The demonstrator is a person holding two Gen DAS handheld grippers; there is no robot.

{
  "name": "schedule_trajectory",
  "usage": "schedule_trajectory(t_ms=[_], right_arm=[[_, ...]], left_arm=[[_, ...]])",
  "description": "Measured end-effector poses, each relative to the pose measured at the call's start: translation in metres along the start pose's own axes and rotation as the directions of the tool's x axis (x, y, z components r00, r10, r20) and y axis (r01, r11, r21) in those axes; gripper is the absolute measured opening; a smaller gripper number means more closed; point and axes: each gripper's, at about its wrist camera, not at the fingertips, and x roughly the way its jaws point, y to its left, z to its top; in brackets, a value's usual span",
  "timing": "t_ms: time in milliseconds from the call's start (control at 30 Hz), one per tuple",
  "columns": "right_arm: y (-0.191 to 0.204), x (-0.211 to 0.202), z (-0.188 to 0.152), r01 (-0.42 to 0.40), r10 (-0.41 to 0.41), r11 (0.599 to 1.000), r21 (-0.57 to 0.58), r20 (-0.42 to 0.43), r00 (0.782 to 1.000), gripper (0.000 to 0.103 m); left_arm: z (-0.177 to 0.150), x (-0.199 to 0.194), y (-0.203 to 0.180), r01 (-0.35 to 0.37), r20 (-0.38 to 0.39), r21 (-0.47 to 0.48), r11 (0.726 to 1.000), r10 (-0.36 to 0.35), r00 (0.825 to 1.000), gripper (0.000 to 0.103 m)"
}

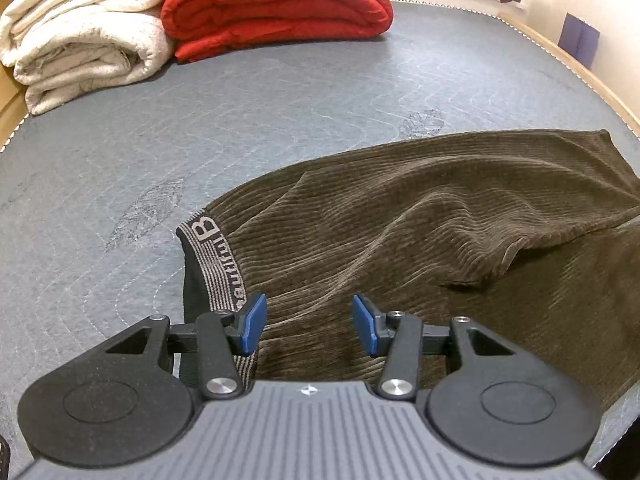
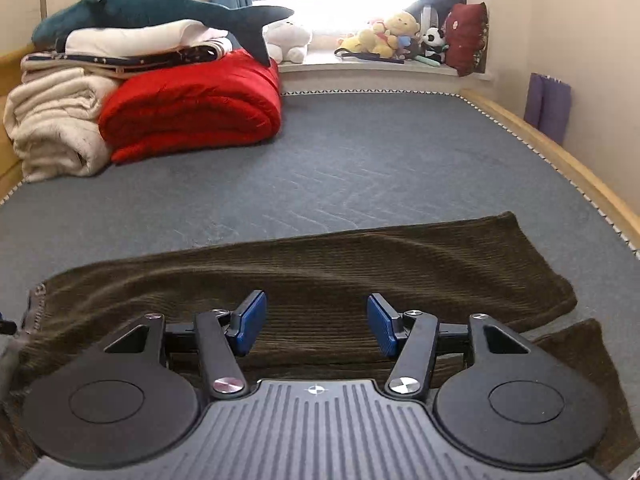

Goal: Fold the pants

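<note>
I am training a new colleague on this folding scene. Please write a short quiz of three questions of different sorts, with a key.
1. True or false: the left claw is clamped on the waistband.
2. Which folded item lies directly beside the red quilt? A) cream blanket B) purple mat C) the brown pants
3. Fill in: the pants lie on a ___ mattress.

Key: 1 false, both claws are open above the cloth; 2 A; 3 grey.
</note>
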Motion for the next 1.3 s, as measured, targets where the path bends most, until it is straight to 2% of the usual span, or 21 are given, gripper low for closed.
schedule_trajectory(t_ms=[267, 467, 500, 567, 600, 667, 733, 800, 967, 1100, 1200, 1300], right_arm=[[-0.016, -0.006, -0.005, 0.020, -0.020, 0.998, 0.067, -0.002, 1.000, 0.059], [-0.015, -0.007, -0.005, 0.017, -0.018, 0.998, 0.060, 0.003, 1.000, 0.059], [-0.014, -0.007, -0.006, 0.017, -0.017, 0.998, 0.058, 0.005, 1.000, 0.059], [-0.012, -0.007, -0.005, 0.016, -0.016, 0.998, 0.057, 0.008, 1.000, 0.058], [-0.012, -0.006, -0.005, 0.009, -0.010, 0.998, 0.059, 0.009, 1.000, 0.058], [-0.013, -0.006, -0.004, -0.003, 0.002, 0.998, 0.065, 0.014, 1.000, 0.053], [-0.012, -0.005, -0.003, -0.007, 0.006, 0.998, 0.066, 0.022, 1.000, 0.032], [-0.011, -0.002, -0.001, -0.018, 0.017, 0.998, 0.064, 0.024, 1.000, 0.024], [-0.006, 0.006, 0.005, -0.046, 0.046, 0.996, 0.080, 0.010, 0.999, 0.024], [0.001, 0.014, 0.009, -0.069, 0.070, 0.994, 0.086, -0.009, 0.998, 0.024], [0.007, 0.018, 0.012, -0.086, 0.088, 0.993, 0.079, -0.015, 0.996, 0.024], [0.012, 0.025, 0.014, -0.097, 0.098, 0.994, 0.056, -0.027, 0.995, 0.024]], left_arm=[[0.001, 0.004, -0.004, 0.019, -0.003, 0.005, 1.000, -0.019, 1.000, 0.053], [0.003, 0.000, -0.002, 0.057, 0.005, -0.026, 0.998, -0.057, 0.998, 0.051], [0.004, -0.002, 0.002, 0.074, 0.015, -0.048, 0.996, -0.073, 0.997, 0.047], [0.008, -0.006, 0.013, 0.129, 0.029, -0.101, 0.986, -0.127, 0.992, 0.008], [0.010, -0.006, 0.020, 0.167, 0.030, -0.137, 0.976, -0.165, 0.986, 0.004], [0.015, -0.004, 0.033, 0.212, 0.031, -0.211, 0.954, -0.210, 0.977, 0.004], [0.024, 0.002, 0.043, 0.218, 0.021, -0.259, 0.941, -0.220, 0.975, 0.004], [0.040, 0.010, 0.050, 0.233, 0.019, -0.296, 0.926, -0.238, 0.971, 0.004], [0.078, 0.033, 0.069, 0.223, 0.079, -0.346, 0.911, -0.209, 0.975, 0.005], [0.084, 0.071, 0.092, 0.208, 0.091, -0.407, 0.889, -0.187, 0.978, 0.005], [0.082, 0.099, 0.108, 0.208, 0.056, -0.473, 0.856, -0.206, 0.977, 0.005], [0.092, 0.114, 0.115, 0.213, 0.083, -0.478, 0.852, -0.198, 0.977, 0.007]])
